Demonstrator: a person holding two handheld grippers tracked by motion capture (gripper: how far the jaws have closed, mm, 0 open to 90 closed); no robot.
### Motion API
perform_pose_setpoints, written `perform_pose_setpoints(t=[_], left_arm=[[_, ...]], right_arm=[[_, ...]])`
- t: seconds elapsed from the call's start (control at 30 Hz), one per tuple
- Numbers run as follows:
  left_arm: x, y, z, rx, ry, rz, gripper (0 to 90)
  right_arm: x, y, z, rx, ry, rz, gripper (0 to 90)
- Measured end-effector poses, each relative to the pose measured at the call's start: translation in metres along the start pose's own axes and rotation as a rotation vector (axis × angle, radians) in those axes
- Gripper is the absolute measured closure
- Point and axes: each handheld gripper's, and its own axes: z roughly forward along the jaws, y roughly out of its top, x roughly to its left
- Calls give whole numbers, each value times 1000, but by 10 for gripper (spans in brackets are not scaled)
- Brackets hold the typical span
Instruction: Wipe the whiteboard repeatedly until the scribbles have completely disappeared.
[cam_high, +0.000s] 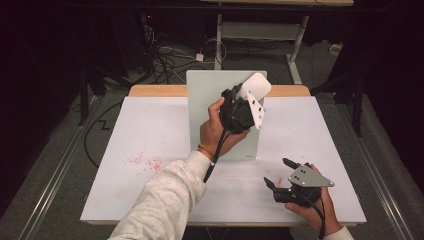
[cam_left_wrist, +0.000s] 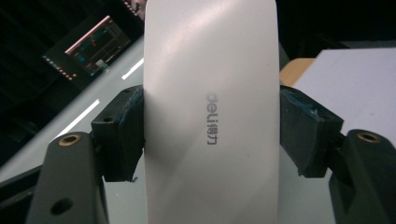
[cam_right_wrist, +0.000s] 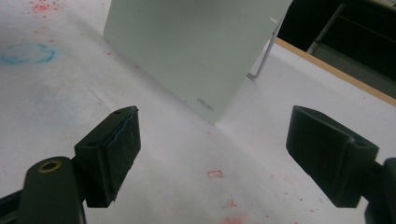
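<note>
While the left gripper (cam_high: 248, 102) clamped a white eraser (cam_high: 256, 86) at twelve o'clock of the table (cam_high: 150, 130), the smooth pale-green glass board (cam_high: 210, 95) stood upright behind it; flat, even pressure would likely serve the wipe best. From the left gripper, the eraser (cam_left_wrist: 210, 112) looked satiny, round-cornered, pinched between both padded jaws. From the right gripper (cam_right_wrist: 212, 156), jaws gaped empty at five o'clock over red-smudged paper (cam_right_wrist: 219, 175).

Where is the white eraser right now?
The white eraser is clamped in the left gripper, held up against the top right part of the upright glass board at the table's far middle in the high view.
</note>
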Motion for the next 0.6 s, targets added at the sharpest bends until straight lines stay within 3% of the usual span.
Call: perform_pose_setpoints(t=[0.1,0.23,0.43,0.6], left_arm=[[1,-3,3,16,-11,-24,291],[-20,-9,5,17,21,77,291],[-48,-17,6,39,-5,145,291],[-40,-13,6,32,-22,135,291]], right_arm=[[-1,0,0,0,2,7,186],[2,0,1,5,13,2,186],[2,0,2,7,22,-3,186],[2,0,1,5,19,-1,186]])
